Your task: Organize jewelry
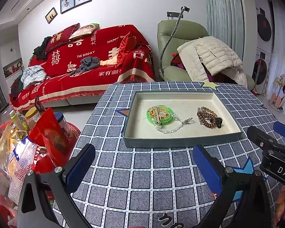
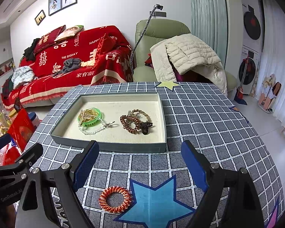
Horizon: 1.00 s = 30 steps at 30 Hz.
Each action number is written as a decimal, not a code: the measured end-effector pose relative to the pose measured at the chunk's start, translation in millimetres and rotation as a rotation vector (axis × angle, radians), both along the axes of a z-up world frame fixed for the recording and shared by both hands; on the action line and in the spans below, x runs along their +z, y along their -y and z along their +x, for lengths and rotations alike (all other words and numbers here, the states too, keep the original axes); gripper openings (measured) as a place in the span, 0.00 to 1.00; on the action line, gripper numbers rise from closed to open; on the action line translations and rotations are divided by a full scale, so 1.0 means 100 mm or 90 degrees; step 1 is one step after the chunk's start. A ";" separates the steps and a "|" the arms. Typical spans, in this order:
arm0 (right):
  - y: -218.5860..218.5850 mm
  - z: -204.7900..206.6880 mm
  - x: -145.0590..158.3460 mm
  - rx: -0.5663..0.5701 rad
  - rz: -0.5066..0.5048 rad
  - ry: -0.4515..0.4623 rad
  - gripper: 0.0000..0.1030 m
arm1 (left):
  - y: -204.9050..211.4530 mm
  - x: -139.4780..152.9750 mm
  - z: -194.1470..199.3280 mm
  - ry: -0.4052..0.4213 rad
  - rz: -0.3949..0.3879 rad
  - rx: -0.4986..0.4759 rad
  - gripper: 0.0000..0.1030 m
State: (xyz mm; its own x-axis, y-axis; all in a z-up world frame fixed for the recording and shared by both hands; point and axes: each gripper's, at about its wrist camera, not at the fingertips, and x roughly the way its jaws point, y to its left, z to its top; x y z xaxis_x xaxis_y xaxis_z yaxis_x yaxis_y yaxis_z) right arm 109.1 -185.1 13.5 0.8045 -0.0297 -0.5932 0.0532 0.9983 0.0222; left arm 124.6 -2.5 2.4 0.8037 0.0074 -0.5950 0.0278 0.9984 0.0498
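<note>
I am holding my left tongs (image 1: 142, 163) and right tongs (image 2: 140, 163) spread apart, gripping nothing. A springy orange-and-white coil hair tie (image 2: 115, 199) is lying on the checked cloth between my right fingers, while the shallow cream-lined tray (image 2: 112, 146) is holding a green ring (image 2: 90, 119), beaded chain and brown coil.

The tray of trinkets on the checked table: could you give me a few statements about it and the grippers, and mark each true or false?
1. The green bangle lies inside the tray. True.
2. The orange-and-white coil hair tie is in the tray too. False: it lies on the tablecloth in front of the tray, beside the blue star.
3. The right gripper is holding the coil hair tie. False: it is open and empty, and the tie sits apart from its fingers.
4. The left gripper is open and holds nothing. True.
5. The brown coil tie rests in the tray's right half. True.
</note>
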 end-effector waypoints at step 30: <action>-0.02 0.02 0.00 0.000 0.000 -0.001 0.87 | 0.01 0.01 0.00 0.001 0.003 -0.003 1.00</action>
